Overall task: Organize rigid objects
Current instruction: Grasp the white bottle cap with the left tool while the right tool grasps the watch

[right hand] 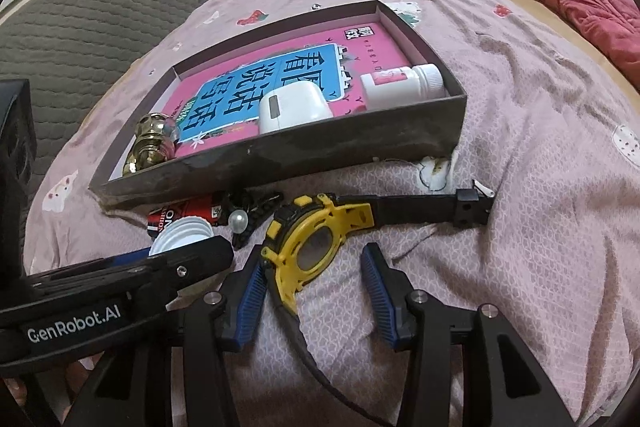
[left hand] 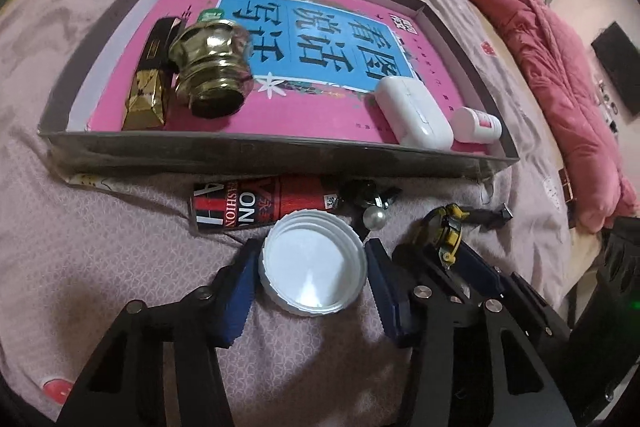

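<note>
A round white lid (left hand: pixel 316 267) lies open side up on the pink bedsheet, in front of a shallow grey box (left hand: pixel 260 155). My left gripper (left hand: pixel 310 267) has its blue pads against both sides of the lid. In the right wrist view the same lid (right hand: pixel 180 233) shows at that gripper's tip. A yellow and black watch (right hand: pixel 308 243) lies flat on the sheet with its strap reaching right. My right gripper (right hand: pixel 314 271) stands open around the watch, its left pad at the case and a gap on the right.
The box holds a pink book (left hand: pixel 320 107), a gold knob (left hand: pixel 212 67), a gold bar box (left hand: pixel 148 95), a white case (left hand: pixel 412 111) and a white bottle (left hand: pixel 476 125). A red tube (left hand: pixel 256 207) and a pearl hair clip (left hand: pixel 374 219) lie by the box. A red quilt (left hand: pixel 540 39) lies right.
</note>
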